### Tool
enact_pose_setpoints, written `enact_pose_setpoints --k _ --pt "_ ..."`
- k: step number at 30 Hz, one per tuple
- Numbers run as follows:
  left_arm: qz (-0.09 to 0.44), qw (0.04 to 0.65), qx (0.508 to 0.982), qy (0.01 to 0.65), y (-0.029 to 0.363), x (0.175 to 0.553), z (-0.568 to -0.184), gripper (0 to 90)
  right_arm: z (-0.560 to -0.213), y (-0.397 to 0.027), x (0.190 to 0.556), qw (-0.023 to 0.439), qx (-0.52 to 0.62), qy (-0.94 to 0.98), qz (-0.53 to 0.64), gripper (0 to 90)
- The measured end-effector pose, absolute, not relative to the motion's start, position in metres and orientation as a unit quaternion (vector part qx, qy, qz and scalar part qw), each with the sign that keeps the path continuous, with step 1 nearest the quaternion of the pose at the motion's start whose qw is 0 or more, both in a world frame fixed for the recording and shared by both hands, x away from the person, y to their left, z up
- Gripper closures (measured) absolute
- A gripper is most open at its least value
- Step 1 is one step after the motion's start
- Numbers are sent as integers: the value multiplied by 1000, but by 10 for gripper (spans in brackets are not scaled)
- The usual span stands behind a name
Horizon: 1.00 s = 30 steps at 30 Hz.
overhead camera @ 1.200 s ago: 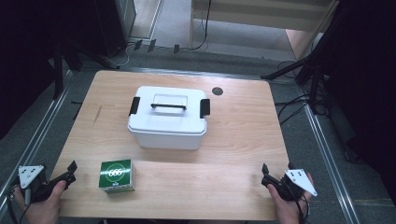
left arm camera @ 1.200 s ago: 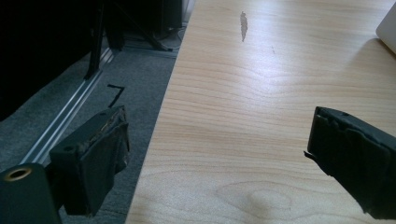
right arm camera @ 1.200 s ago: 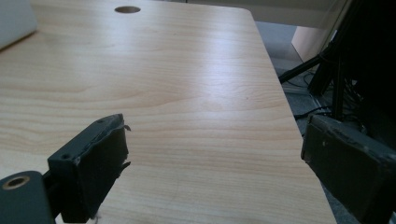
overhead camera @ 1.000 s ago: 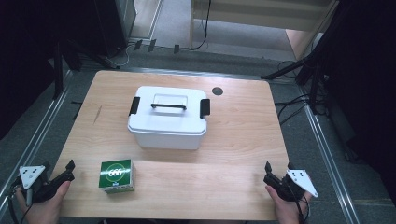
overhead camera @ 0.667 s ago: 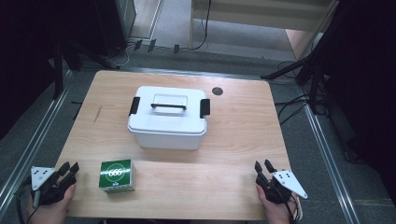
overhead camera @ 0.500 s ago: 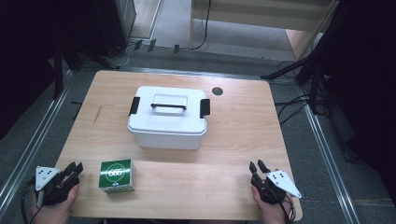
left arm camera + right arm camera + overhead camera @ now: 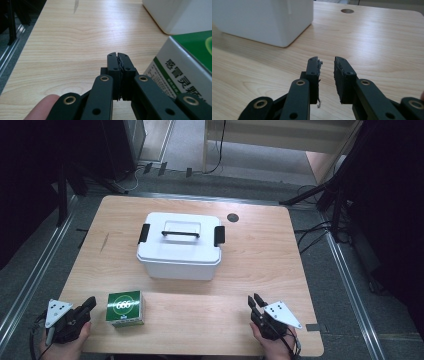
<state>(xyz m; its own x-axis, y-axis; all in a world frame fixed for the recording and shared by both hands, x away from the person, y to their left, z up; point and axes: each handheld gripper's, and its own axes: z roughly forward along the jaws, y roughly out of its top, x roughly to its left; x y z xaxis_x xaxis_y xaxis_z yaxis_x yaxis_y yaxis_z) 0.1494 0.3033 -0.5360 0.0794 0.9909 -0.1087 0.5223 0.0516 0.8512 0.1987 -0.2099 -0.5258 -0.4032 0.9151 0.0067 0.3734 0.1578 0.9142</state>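
Note:
My left gripper (image 7: pixel 90 302) rests at the table's near left corner, just left of a green and white carton (image 7: pixel 124 307). In the left gripper view its jaws (image 7: pixel 117 54) are pressed together with nothing between them, and the carton (image 7: pixel 185 65) stands close on the right. My right gripper (image 7: pixel 255 300) is near the front edge, right of centre. Its jaws (image 7: pixel 326 60) have just been closing and stand a narrow gap apart, empty. A white lidded box (image 7: pixel 180 247) with a black handle and side latches sits mid-table.
The wooden table (image 7: pixel 280 265) has a round cable hole (image 7: pixel 232 217) behind the box at the right. A white box corner (image 7: pixel 262 17) shows ahead-left of the right jaws. Metal rails and cables run along the floor on both sides.
Both hands have moved inward along the front edge, the left toward the carton, the right leftward. Both pairs of jaws have closed from wide open.

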Motion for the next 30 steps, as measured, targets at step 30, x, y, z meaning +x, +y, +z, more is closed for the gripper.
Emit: enact_pose_setpoints --k 30 --pt "290 397 637 594 280 148 -532 900 -527 -135 189 240 394 750 475 891"
